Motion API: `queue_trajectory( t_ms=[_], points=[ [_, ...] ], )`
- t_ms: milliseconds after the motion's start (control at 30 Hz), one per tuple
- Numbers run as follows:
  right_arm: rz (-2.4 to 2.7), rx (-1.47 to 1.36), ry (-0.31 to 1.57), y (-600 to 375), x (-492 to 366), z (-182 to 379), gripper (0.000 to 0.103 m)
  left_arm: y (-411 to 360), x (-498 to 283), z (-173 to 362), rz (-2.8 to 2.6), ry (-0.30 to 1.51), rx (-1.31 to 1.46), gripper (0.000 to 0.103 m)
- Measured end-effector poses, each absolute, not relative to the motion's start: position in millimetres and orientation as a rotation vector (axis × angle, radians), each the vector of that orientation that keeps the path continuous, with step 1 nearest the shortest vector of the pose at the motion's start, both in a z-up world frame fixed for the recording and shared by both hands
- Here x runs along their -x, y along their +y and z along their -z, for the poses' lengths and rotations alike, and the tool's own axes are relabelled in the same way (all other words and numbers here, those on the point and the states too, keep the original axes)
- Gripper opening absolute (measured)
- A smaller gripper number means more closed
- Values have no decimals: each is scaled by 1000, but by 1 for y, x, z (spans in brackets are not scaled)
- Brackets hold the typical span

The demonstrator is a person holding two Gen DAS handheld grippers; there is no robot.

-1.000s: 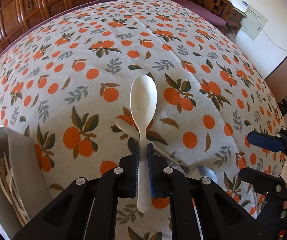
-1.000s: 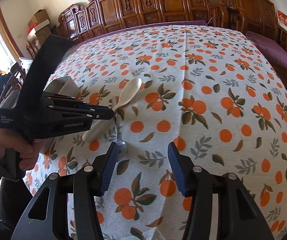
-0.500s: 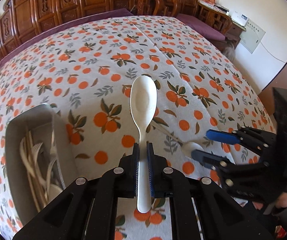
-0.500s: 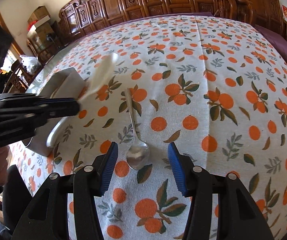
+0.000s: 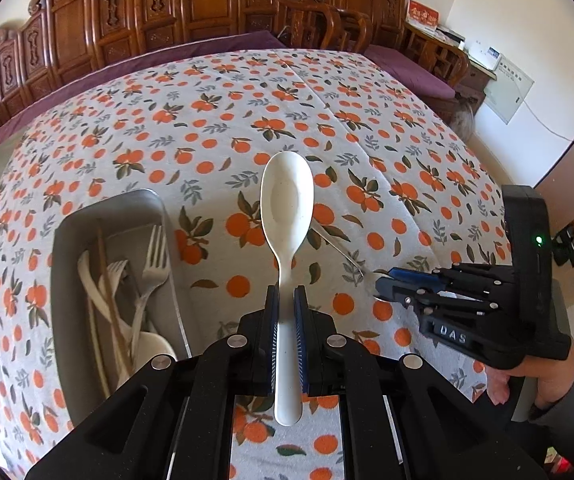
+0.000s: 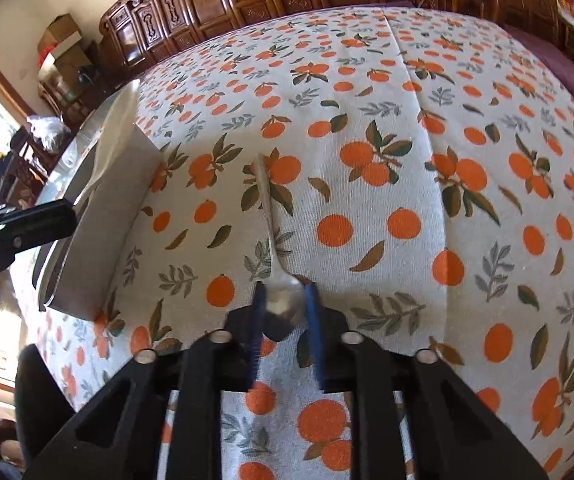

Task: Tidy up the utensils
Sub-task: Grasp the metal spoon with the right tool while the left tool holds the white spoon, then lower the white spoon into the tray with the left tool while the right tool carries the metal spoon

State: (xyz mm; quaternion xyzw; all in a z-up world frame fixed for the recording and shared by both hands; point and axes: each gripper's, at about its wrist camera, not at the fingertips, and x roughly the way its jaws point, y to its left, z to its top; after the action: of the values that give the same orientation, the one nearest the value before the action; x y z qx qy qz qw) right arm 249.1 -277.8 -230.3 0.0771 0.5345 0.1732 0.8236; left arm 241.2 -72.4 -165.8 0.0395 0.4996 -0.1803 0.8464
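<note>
Carved wooden cabinets [image 5: 191,20] are lining the wall behind a desk [image 5: 367,128] covered in an orange-and-leaf print cloth. The left tool [image 5: 286,308] is pinching the handle of a white plastic spoon [image 5: 287,208], holding it in the air with the bowl pointing away from the camera. Just to its left, a grey metal tray [image 5: 63,280] is sitting on the cloth, holding forks [image 5: 153,264], chopsticks [image 5: 109,292] and pale plastic utensils. Toward the right of the desk, the right tool [image 6: 285,308] is reaching down to a metal spoon [image 6: 273,240] lying on the cloth, its jaws closing with the spoon's bowl between the blue pads [image 6: 313,308], though whether they are already pressing on it cannot be told; the handle is stretching away toward the far edge. In the left wrist view, a person's hand [image 5: 543,384] in a dark sleeve is gripping the right tool's handle
</note>
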Motion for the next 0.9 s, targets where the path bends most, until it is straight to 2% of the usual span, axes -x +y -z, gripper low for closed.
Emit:
queue_trajectory(
  t_ms=[67, 267, 600, 900],
  points=[
    [-364, -166, 1137, -277, -249, 229, 8, -69, -239, 164, 375, 1050, -79, 7],
    [-359, -151, 1118, -274, -248, 222, 2, -59, -235, 161, 358, 1042, -65, 7],
    [-338, -64, 1067, -265, -240, 207, 1, -47, -227, 157, 345, 1029, -51, 7],
    [-308, -4, 981, -265, -240, 171, 1, -23, -228, 151, 307, 1011, -23, 7]
  ],
)
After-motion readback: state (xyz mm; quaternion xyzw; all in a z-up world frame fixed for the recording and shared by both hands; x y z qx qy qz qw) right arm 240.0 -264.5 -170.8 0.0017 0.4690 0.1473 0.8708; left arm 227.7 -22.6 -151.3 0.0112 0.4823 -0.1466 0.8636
